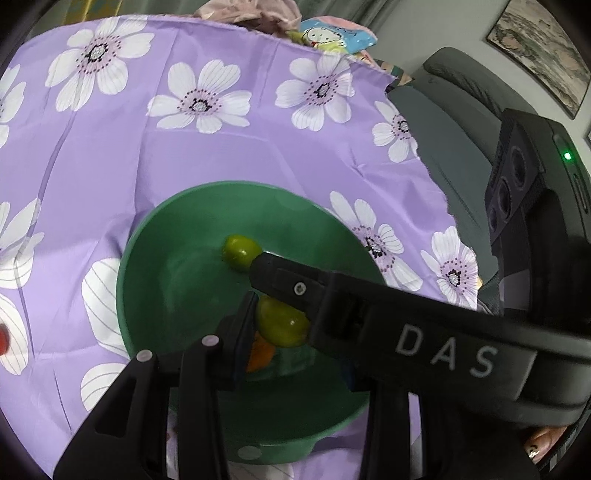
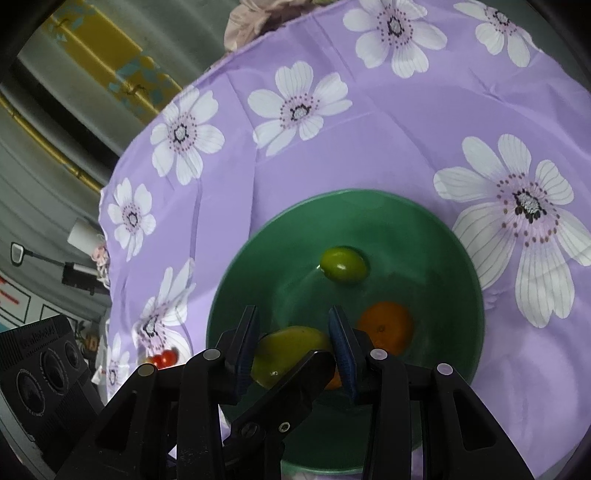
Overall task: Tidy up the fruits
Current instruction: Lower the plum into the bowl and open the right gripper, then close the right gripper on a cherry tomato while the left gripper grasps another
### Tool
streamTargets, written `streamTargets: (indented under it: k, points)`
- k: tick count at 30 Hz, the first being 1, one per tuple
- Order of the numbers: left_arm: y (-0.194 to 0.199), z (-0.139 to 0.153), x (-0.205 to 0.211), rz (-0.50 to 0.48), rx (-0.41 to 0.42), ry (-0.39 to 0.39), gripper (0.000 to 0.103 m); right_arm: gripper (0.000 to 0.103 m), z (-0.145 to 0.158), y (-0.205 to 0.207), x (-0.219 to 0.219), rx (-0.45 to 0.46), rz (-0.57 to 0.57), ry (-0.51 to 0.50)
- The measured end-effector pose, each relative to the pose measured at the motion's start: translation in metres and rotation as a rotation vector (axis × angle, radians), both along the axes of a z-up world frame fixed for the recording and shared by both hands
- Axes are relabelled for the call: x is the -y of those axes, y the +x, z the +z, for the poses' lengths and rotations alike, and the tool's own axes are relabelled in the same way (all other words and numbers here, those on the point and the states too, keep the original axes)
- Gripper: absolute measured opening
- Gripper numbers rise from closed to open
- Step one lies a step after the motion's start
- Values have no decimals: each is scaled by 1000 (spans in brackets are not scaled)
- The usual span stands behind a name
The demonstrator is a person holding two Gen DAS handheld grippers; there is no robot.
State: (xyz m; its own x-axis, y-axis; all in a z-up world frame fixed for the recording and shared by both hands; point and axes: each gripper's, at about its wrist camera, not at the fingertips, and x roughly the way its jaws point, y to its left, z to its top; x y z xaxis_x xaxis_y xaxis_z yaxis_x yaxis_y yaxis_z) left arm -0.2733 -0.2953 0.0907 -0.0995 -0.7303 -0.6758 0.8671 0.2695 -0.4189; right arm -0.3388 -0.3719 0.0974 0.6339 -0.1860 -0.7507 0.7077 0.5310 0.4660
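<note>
A green bowl (image 1: 155,258) (image 2: 424,229) sits on the purple flowered tablecloth. Inside lie a small green fruit (image 1: 240,252) (image 2: 343,264), an orange fruit (image 2: 388,326) (image 1: 260,354) and a larger yellow-green fruit (image 1: 282,321) (image 2: 284,350). Both grippers hang over the bowl. In the right wrist view the larger fruit sits between the right gripper's (image 2: 293,347) fingers, which stand slightly apart from it; the other gripper's black finger crosses in front. In the left wrist view the right gripper's body marked DAS covers the left gripper's (image 1: 291,332) right finger, and the fruit lies beside its left finger (image 1: 243,328).
Small red tomatoes (image 2: 164,358) lie on the cloth left of the bowl; one red piece (image 1: 3,341) shows at the left edge. A grey sofa (image 1: 461,122) stands beyond the table's right edge. Bags and cloth (image 1: 332,33) lie at the far edge.
</note>
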Motion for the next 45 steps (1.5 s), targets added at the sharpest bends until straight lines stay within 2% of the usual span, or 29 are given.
streamTargets:
  k: [15, 16, 17, 19, 21, 22, 25, 28, 31, 33, 35, 38, 41, 43, 45]
  points:
    - [8, -5, -1, 40, 17, 57, 39, 42, -3, 9, -2, -43, -4, 16]
    - [8, -4, -4, 48, 31, 52, 39, 44, -2, 10, -4, -45, 0, 10]
    - [9, -2, -8, 56, 52, 47, 39, 52, -1, 12, -5, -46, 5, 5]
    - [12, -2, -16, 66, 85, 55, 40, 60, 1, 13, -7, -40, 1, -7]
    - [18, -2, -26, 95, 104, 76, 41, 60, 5, 15, -9, -43, -29, -20]
    - [22, 0, -33, 116, 109, 70, 42, 60, 7, 19, -12, -41, -36, -35]
    - [32, 11, -61, 154, 129, 25, 55, 63, 14, 28, -21, -28, -14, -62]
    - [43, 21, -88, 202, 134, 0, 57, 65, 21, 39, -31, -38, -7, -113]
    - [56, 26, -123, 253, 143, -19, 64, 68, 27, 52, -46, -48, 32, -161]
    - [68, 24, -147, 314, 167, 7, 65, 68, 30, 62, -56, -50, 59, -185]
    - [87, 18, -177, 433, 190, 53, 65, 68, 32, 71, -66, -44, 93, -205]
    - [109, 1, -220, 590, 181, 89, 65, 68, 29, 90, -84, -33, 167, -218]
    - [131, -16, -243, 633, 143, 155, 63, 68, 22, 112, -104, -35, 236, -220]
    - [140, -19, -254, 664, 109, 150, 63, 68, 17, 127, -118, -16, 297, -211]
    - [145, -20, -260, 653, 96, 150, 63, 68, 9, 140, -130, -8, 371, -185]
